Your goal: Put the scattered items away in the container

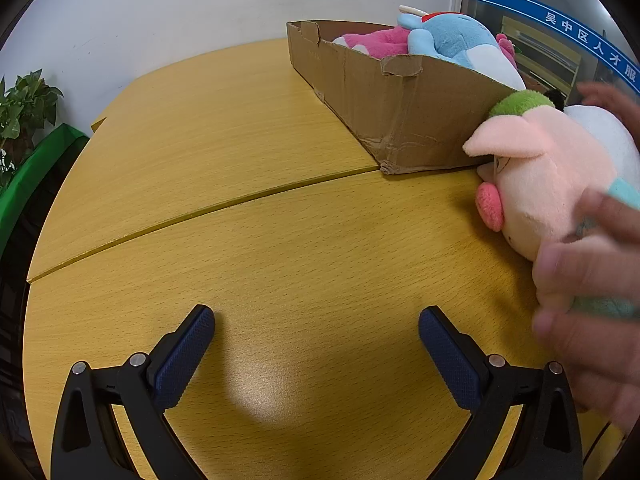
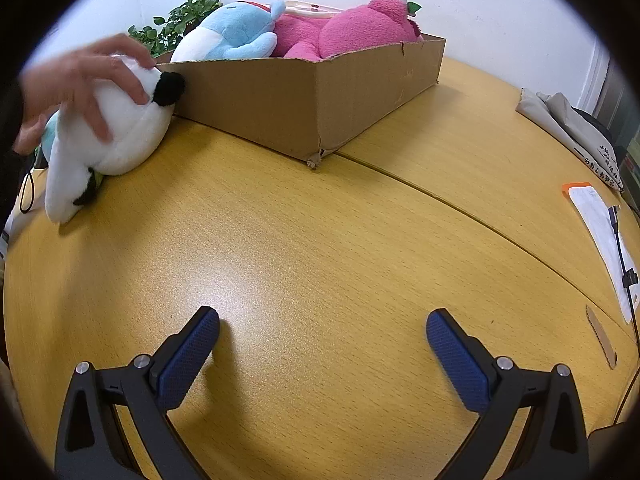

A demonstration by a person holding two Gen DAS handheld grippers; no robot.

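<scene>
Across the yellow wooden surface (image 2: 320,240), split by a curved seam, sits the cardboard box (image 2: 304,100) with a pink plush (image 2: 352,32) and a blue-and-white plush (image 2: 232,32) piled inside it. Just beside the box's near wall, touching it, a bare hand (image 2: 80,80) presses on a white plush (image 2: 116,136), while in the left view blurred fingers (image 1: 592,280) rest on a pink pig plush (image 1: 544,188) lying against the box's corner. Nearest me, my left jaws (image 1: 316,328) and my right jaws (image 2: 322,332) hang spread wide above the wood, holding nothing.
</scene>
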